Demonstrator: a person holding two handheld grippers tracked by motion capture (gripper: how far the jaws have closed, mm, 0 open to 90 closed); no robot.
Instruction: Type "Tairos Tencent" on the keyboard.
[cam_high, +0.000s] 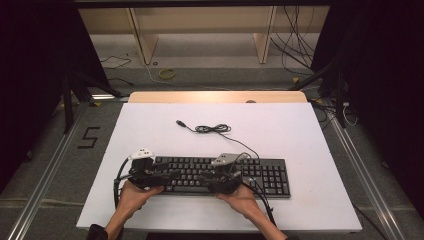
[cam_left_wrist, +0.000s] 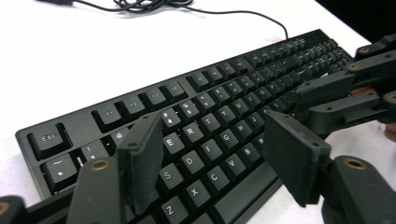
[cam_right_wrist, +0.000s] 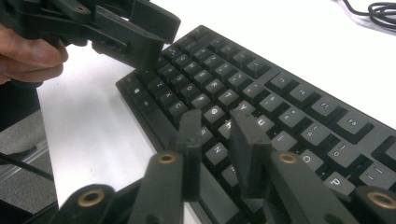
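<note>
The left gripper (cam_left_wrist: 212, 158) hangs spread over the keyboard's (cam_high: 260, 175) left letter keys, nothing between its jaws. The right gripper (cam_right_wrist: 217, 144), jaws nearly together and empty, hovers over the middle keys. The cable (cam_high: 215, 129) lies coiled beyond, on the table (cam_high: 150, 125). Both hands (cam_high: 134, 194) come from the near edge, the grippers pointing toward each other.

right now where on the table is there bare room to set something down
Free: the white table left of the coiled cable, and right of the keyboard. A thin strip runs along the near edge. Crowded: over the keys, where both hand-held grippers, left and right, hover.
</note>
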